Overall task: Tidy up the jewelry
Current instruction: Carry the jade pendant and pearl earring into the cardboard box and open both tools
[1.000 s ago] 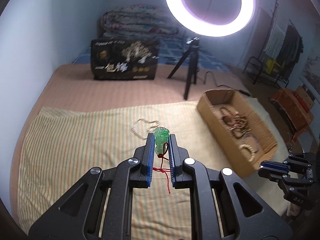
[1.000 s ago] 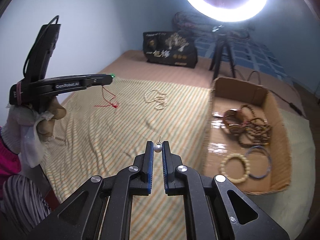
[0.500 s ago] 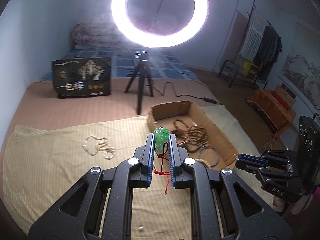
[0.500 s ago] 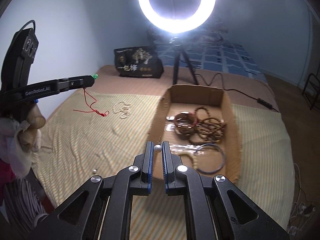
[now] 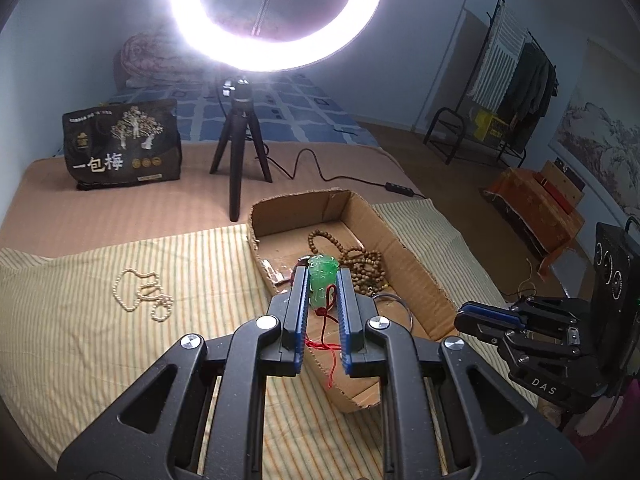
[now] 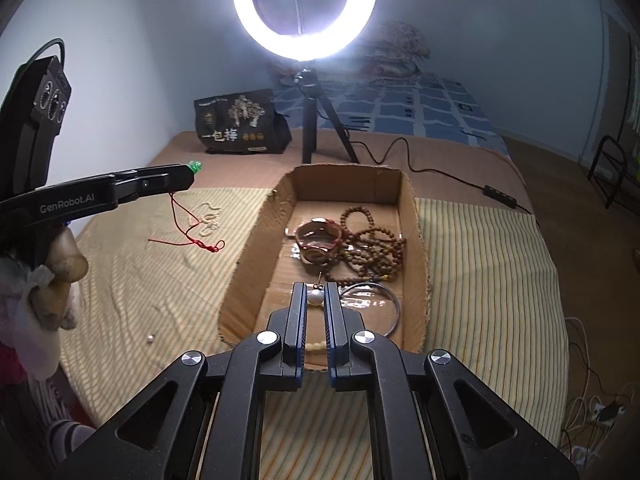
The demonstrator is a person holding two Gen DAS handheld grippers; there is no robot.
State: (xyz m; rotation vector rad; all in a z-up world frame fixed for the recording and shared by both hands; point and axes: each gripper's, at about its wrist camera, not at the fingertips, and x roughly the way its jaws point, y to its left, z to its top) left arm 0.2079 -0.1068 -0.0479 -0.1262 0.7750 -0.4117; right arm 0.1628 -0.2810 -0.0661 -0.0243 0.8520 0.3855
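My left gripper [image 5: 322, 280] is shut on a green jade pendant [image 5: 323, 282] whose red cord [image 5: 326, 336] hangs down; it hovers above the near left part of the cardboard box [image 5: 408, 264]. From the right wrist view the left gripper [image 6: 188, 176] sits left of the box [image 6: 416, 216], with the red cord [image 6: 188, 232] dangling. My right gripper [image 6: 315, 294] is shut on a pearl earring [image 6: 315, 297] above the box's front half. The box holds brown bead strings [image 6: 368, 248], a watch [image 6: 320, 240] and a metal bangle [image 6: 380, 304].
A pearl necklace [image 5: 144, 292] lies on the striped cloth [image 5: 120, 352] left of the box. A small loose bead [image 6: 150, 337] lies on the cloth. A ring light on a tripod [image 5: 240, 152] and a black bag [image 5: 122, 148] stand behind.
Both grippers swung right, from over the striped cloth to over the cardboard box. Each still holds its piece.
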